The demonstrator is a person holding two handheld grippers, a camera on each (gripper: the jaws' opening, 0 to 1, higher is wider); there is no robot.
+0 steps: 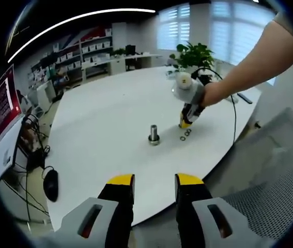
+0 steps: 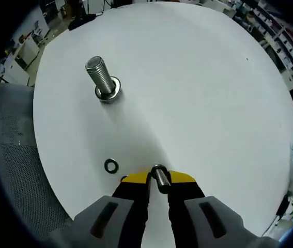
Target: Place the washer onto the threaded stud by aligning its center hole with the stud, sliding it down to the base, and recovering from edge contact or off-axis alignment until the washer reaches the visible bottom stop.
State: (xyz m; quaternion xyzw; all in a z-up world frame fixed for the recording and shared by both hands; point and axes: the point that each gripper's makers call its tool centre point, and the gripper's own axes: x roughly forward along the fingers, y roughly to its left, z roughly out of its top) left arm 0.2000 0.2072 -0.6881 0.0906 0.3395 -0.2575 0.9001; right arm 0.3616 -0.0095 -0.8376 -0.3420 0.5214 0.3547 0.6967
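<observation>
On the white round table [image 2: 198, 77], the right gripper [image 2: 157, 178] pinches a small silver metal washer [image 2: 159, 176]; line its hole over the grey threaded stud [image 2: 101, 75] carefully. The left gripper [image 1: 155, 182] waits, jaws apart.

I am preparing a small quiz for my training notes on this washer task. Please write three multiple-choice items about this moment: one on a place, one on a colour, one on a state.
1. Where does the loose washer lie, relative to the stud?
A) threaded on it
B) apart from it, flat on the table, close to the tips of the right gripper
C) leaning against its base

2. What colour are the jaw tips of the left gripper?
A) red
B) blue
C) yellow

3. In what state is the right gripper?
A) shut on a washer
B) wide open and empty
C) shut on the stud

Answers:
1 B: the right gripper view shows bare table between the ring and the stud.
2 C: both tips are yellow in the left gripper view.
3 A: a metal ring stands on edge between its closed jaws.
</observation>
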